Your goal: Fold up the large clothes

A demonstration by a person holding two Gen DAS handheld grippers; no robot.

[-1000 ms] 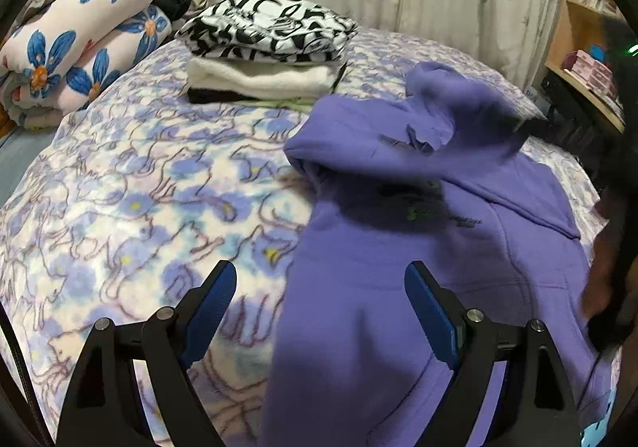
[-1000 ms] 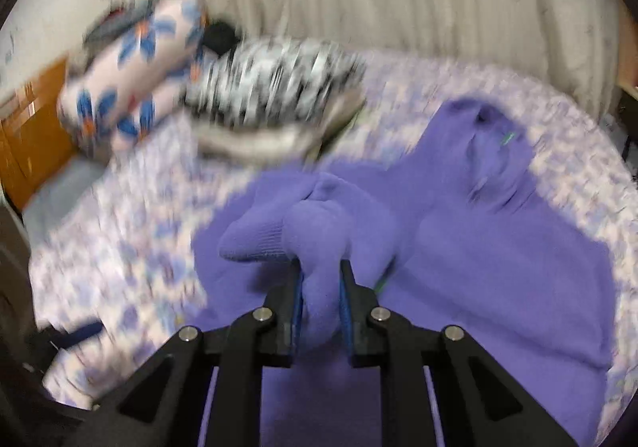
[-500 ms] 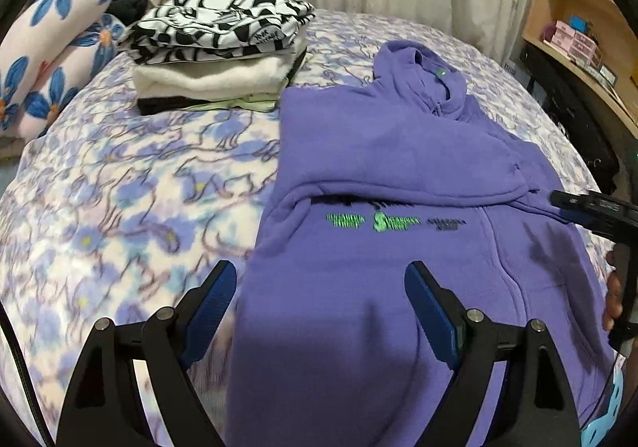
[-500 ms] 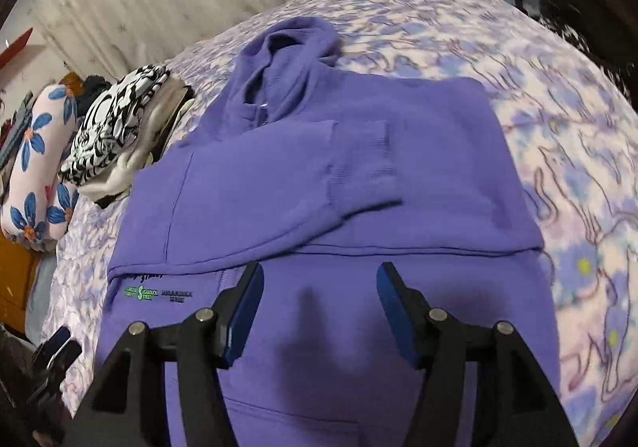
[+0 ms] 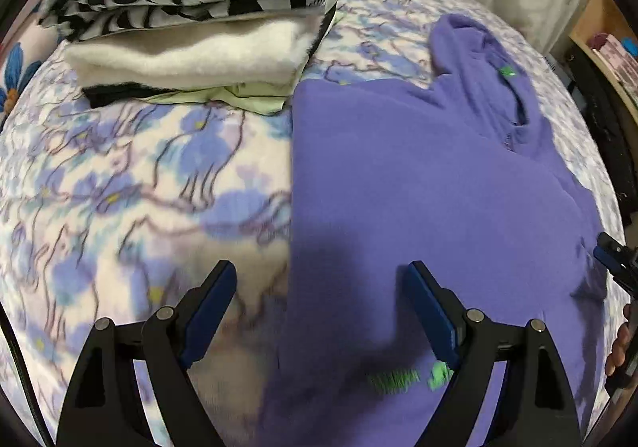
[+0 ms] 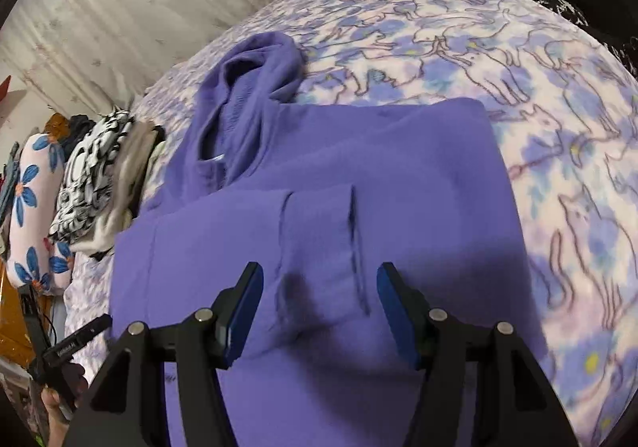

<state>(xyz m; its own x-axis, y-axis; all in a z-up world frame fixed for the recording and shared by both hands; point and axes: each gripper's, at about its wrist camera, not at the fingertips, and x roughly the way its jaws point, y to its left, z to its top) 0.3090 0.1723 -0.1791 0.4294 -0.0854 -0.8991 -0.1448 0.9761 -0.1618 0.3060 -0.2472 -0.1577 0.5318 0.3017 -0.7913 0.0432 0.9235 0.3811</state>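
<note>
Lying flat on the bed (image 5: 119, 188), the purple hoodie (image 5: 418, 176) runs lengthwise away from both tools, hood (image 6: 255, 80) at the far end and hem toward the person, with both sleeves folded across the chest. A stack of folded clothes (image 5: 199, 20) sits just beyond its left shoulder, close to it. The left tool (image 5: 319, 311) hangs over the hoodie's left edge, jaws wide apart and empty, one finger above the blanket and one above the fabric. The right tool (image 6: 319, 311) hovers over the folded sleeve cuff (image 6: 319, 243); its jaws have just been opening and stand apart with nothing between them. Each tool sits nearest its own side edge, so a lengthwise fold would likely need both.
</note>
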